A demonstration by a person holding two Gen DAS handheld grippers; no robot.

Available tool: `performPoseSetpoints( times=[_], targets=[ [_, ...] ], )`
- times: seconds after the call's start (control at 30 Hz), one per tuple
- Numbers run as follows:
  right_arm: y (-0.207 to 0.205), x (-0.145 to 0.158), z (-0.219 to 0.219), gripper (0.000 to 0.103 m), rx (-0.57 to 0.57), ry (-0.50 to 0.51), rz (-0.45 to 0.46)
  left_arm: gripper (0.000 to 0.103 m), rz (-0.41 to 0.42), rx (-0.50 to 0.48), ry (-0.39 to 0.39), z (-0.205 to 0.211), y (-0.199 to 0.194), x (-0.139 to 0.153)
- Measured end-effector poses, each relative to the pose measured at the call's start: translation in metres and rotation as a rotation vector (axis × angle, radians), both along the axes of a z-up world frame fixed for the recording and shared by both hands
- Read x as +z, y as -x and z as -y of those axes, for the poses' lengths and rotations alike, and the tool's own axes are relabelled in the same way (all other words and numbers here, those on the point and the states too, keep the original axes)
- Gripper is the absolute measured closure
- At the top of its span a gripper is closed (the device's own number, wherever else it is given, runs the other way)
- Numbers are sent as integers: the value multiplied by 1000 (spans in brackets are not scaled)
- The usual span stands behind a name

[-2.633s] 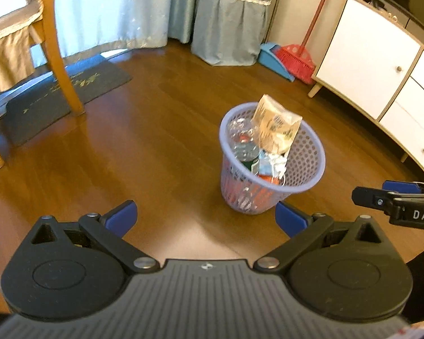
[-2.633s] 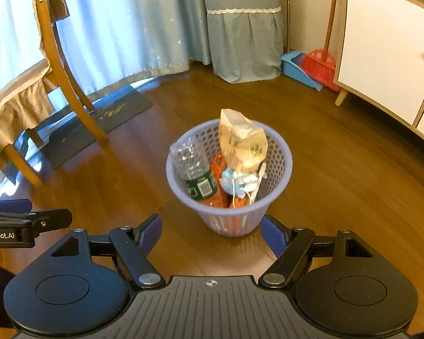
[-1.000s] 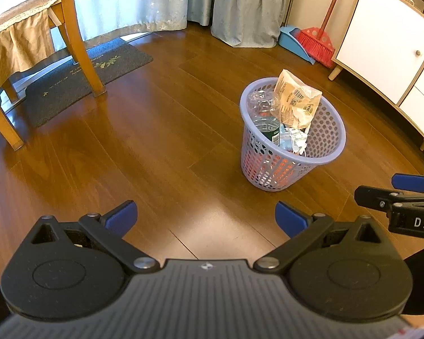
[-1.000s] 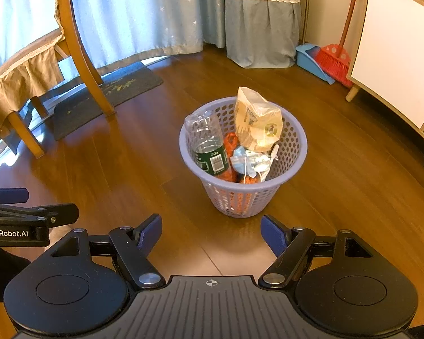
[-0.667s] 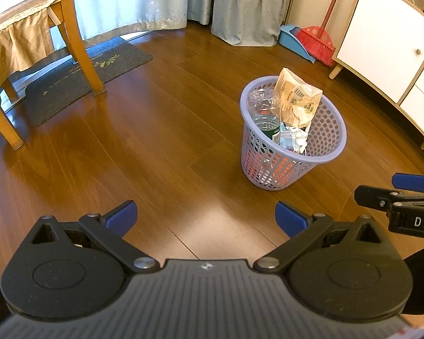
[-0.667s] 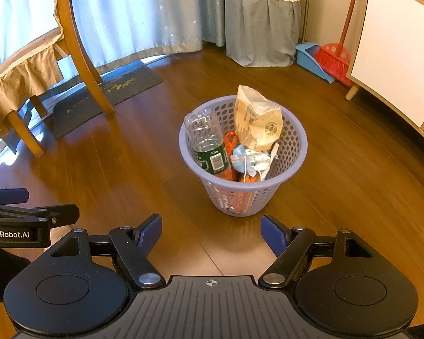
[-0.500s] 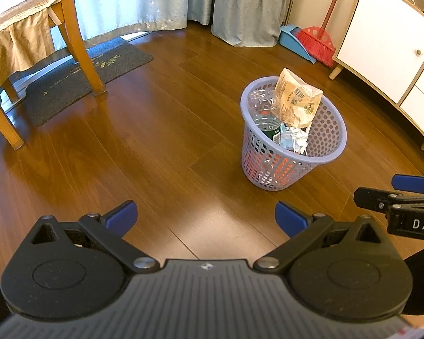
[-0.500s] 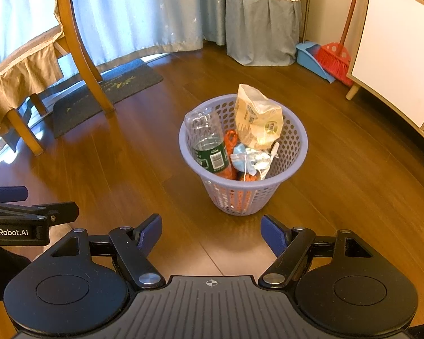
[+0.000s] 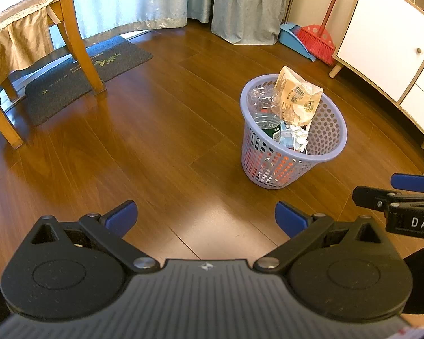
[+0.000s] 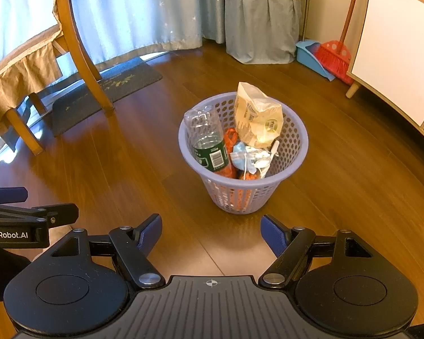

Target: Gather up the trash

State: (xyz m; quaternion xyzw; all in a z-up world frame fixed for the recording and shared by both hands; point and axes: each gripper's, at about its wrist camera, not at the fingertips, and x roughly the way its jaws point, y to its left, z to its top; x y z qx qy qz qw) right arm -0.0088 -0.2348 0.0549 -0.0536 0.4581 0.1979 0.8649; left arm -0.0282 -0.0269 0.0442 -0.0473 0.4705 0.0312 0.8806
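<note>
Both sets of tongs spread wide, gripping nothing: left tongs [image 9: 205, 217] and right tongs [image 10: 211, 233] hovering over bare wooden floor [image 9: 161, 141]. Just ahead, one lavender trash basket [image 10: 292, 166] upright on the boards, holding one crushed plastic bottle [image 10: 207, 139], one tan snack bag [image 10: 258, 115], some orange and pale wrappers. Beyond: one chair [image 9: 70, 25], one dark mat [image 9: 82, 76], blue curtains [image 10: 144, 11], one red broom [image 9: 318, 39], one blue dustpan [image 10: 313, 55], white cabinet [image 9: 387, 36].
</note>
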Motion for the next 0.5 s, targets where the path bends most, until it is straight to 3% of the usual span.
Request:
performPoseSetpoints(
  times=[0.5],
  targets=[
    [1, 1, -4, 29, 0, -9, 6, 1, 12, 1, 24, -2, -1, 2]
  ],
)
